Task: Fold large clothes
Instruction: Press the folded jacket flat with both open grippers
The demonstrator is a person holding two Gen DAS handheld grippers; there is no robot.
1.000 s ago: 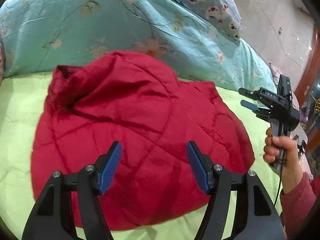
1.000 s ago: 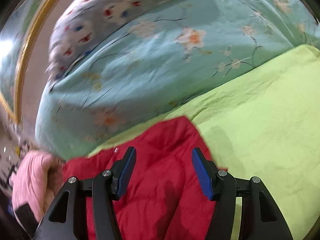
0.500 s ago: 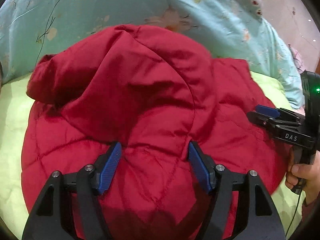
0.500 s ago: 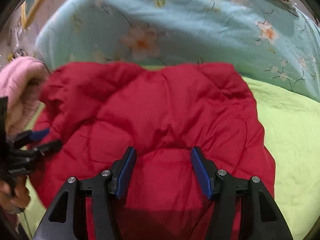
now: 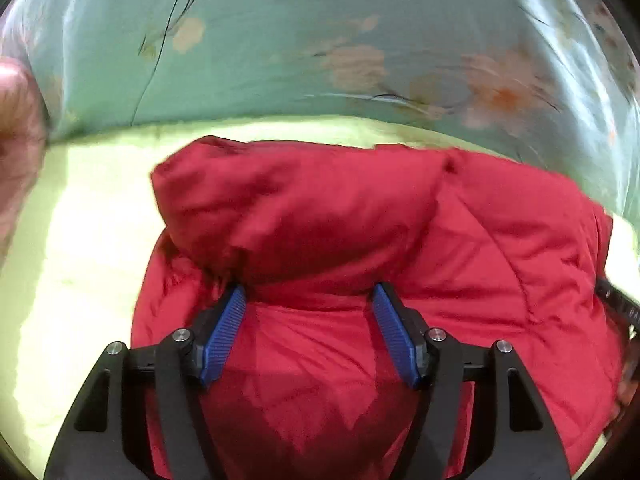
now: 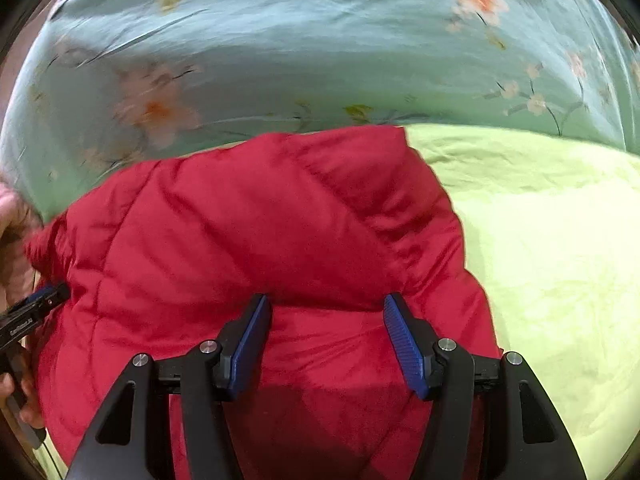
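One red quilted jacket (image 5: 400, 240) is lying bunched on the lime-green sheet (image 5: 88, 240), just in front of the teal floral quilt (image 5: 320, 40). Its padded fabric is showing stitched diamond seams, and a thick fold is rolling over the top, casting a dark shadow underneath. The left gripper (image 5: 308, 312) is hanging spread over the jacket, its blue pads (image 5: 224, 336) clamping nothing, fingertips at the fold's underside. The right gripper (image 6: 326, 320) is likewise standing released, jaws apart above the red cloth, gripping nothing.
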